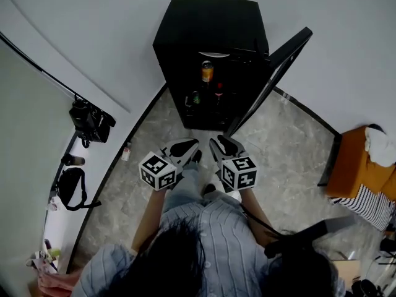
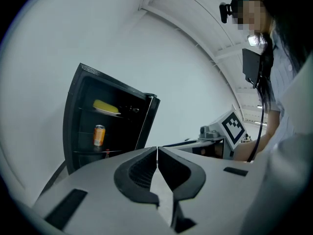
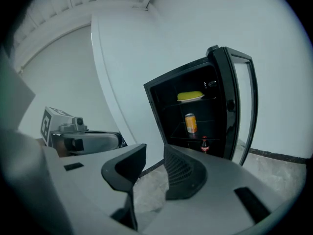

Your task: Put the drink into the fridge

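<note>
Inside the far open fridge (image 1: pixel 210 23) the drink can (image 1: pixel 207 72) stands shelved; with left gripper (image 2: pixel 157 150) jaws together and right gripper (image 3: pixel 154 150) jaws slightly apart and empty, the door (image 1: pixel 278 73) probably needs one square push shut.

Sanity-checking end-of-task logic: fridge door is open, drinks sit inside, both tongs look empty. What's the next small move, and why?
Probably bring the right tongs to the open door and start pushing it shut. The orange can already stands on a shelf in the fridge, with a bottle below it. The left tongs are shut on nothing and the right stand slightly apart, empty.
</note>
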`<state>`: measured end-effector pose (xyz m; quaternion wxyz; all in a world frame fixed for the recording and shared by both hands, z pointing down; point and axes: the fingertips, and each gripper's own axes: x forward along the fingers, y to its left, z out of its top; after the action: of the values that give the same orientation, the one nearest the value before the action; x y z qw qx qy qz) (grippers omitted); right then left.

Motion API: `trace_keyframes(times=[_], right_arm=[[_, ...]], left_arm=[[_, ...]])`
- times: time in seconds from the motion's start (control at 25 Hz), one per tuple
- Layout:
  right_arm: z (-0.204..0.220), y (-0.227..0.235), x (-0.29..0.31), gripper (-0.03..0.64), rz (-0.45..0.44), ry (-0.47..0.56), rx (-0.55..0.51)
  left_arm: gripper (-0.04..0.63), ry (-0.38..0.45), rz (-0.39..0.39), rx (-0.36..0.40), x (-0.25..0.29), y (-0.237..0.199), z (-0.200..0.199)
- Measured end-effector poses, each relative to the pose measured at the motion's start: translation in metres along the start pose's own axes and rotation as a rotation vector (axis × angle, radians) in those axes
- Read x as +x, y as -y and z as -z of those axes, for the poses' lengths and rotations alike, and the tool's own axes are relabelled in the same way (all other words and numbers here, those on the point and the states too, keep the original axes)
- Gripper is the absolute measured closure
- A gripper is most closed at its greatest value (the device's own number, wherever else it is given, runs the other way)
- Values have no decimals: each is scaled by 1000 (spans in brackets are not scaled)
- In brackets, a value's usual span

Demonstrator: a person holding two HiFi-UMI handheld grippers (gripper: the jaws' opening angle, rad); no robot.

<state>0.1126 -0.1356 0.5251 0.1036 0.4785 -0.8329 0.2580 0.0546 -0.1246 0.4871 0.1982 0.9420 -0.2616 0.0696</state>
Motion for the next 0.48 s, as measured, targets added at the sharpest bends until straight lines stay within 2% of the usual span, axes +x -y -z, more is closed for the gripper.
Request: trace_keyframes(times=[0.2,0.48], right_arm=[[17,-3,-17,509,-16,-8,32],[26,-9,-28,515,-20,-2,58]], left_arm=[[583,-51,9,14,-4,29,19],[583,-81,6,12,-11,42,28]])
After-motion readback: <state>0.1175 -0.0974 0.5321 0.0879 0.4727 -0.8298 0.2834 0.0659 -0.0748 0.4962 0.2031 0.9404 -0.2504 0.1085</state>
